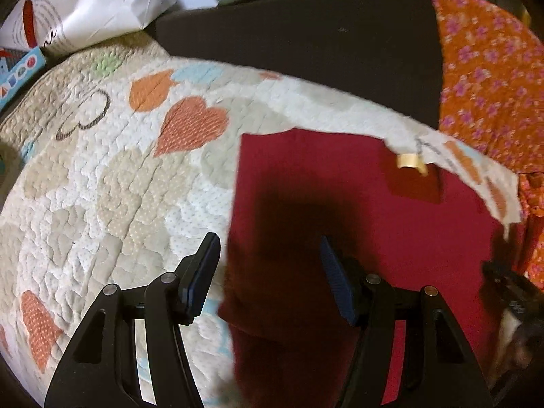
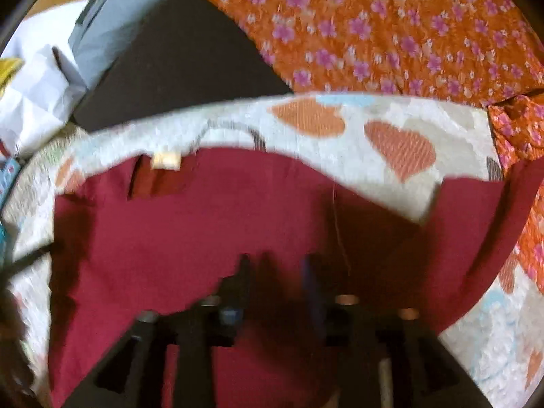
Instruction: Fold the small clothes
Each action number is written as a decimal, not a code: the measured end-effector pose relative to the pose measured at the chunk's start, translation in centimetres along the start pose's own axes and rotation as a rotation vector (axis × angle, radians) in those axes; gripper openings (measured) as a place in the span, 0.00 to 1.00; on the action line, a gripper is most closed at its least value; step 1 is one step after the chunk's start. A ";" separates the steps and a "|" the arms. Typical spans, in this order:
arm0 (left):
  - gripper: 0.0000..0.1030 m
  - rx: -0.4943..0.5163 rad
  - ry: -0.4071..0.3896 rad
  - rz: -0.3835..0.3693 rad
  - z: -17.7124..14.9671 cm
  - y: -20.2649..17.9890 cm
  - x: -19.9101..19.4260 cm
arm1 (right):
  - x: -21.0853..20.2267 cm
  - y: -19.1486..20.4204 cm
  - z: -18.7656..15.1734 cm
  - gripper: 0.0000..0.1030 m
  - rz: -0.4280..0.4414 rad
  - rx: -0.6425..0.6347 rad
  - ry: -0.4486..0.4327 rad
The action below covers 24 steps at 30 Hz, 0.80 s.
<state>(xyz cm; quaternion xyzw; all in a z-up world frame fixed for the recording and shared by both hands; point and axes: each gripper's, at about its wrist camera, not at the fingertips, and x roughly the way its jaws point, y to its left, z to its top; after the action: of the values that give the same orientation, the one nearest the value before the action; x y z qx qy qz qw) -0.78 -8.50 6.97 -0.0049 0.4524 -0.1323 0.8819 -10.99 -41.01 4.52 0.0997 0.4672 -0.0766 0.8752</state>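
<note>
Red garment (image 1: 357,224) flat on heart quilt (image 1: 102,187), label end away, left gripper (image 1: 268,272) spread apart, right gripper (image 2: 275,272) parted, blurred

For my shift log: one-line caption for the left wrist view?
Open left gripper poised over the left edge of a dark red garment on a heart-print quilt.

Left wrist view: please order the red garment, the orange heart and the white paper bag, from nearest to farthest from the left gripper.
From the left gripper:
1. Red garment, right under the fingers.
2. Orange heart, ahead, left.
3. White paper bag, far top left.
</note>
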 end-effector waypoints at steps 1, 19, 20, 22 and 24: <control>0.60 0.000 0.001 -0.015 0.0 -0.3 -0.3 | -0.1 0.0 -0.3 0.41 -0.004 -0.008 -0.038; 0.60 0.086 0.027 -0.091 -0.9 -4.3 -0.6 | -5.5 -25.6 3.4 0.46 -0.278 0.609 -0.129; 0.60 0.095 0.028 -0.091 -1.0 -4.4 -0.5 | -5.0 -27.0 3.6 0.46 -0.279 0.653 -0.117; 0.60 0.113 0.022 -0.085 -1.1 -4.7 -0.6 | -4.3 -28.8 3.7 0.46 -0.262 0.693 -0.116; 0.60 0.122 0.017 -0.078 -1.1 -4.8 -0.6 | -3.4 -30.0 3.6 0.42 -0.178 0.716 -0.100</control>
<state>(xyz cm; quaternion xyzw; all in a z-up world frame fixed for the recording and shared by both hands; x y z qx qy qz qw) -3.08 -12.84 7.38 0.0324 0.4506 -0.1939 0.8708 -16.81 -70.79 6.20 0.3545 0.3742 -0.3157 0.7966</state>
